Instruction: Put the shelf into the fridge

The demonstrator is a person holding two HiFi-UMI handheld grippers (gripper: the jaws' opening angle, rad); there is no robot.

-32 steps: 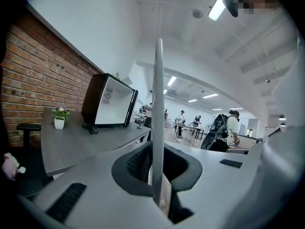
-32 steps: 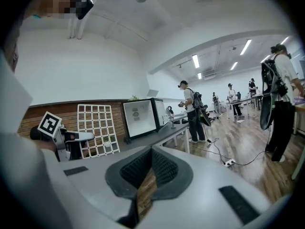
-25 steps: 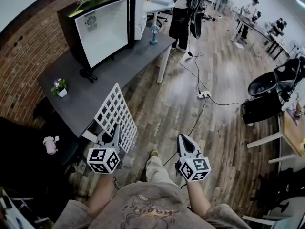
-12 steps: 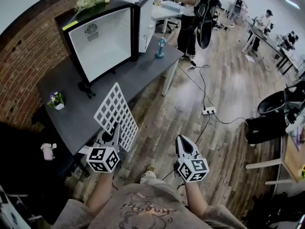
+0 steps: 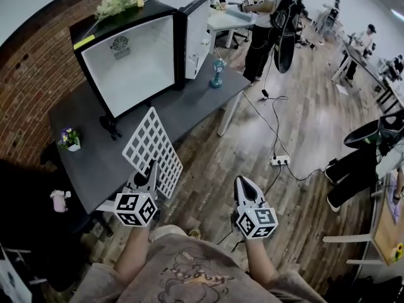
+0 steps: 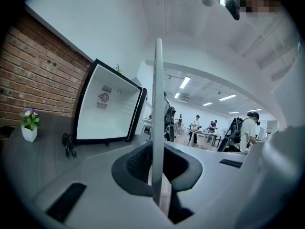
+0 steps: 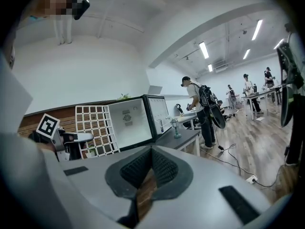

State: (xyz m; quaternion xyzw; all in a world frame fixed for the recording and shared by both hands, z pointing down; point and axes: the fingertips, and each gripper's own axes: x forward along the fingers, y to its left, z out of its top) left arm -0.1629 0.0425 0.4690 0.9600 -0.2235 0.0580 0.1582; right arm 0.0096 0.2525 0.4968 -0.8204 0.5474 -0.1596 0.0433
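The white wire shelf (image 5: 151, 149) is up in the air and tilted. It hangs over the near edge of the dark tabletop (image 5: 95, 169), a little short of the fridge (image 5: 126, 62). The left tongs (image 5: 153, 168) are clamped on its lower edge. In the left gripper view the grid shows edge-on, a thin upright strip pinched between the two pads.

The fridge is black outside and white inside and stands on the tabletop against the brick wall. Its door (image 5: 197, 35) is swung wide open to the right, and its open front faces the person. A bunch of pale flowers (image 5: 117, 0) lies on its top.

On the tabletop a small potted plant (image 5: 69, 139) sits towards the left. A blue-green ornament (image 5: 218, 73) stands just beside the open door.

The right tongs (image 5: 244, 183) are drawn together with nothing between them. They are held over the wooden floor (image 5: 252, 125), apart from the shelf. A power strip (image 5: 280, 161) lies on the floor further out, and a person in dark trousers (image 5: 265, 30) stands beyond the tabletop's far end.
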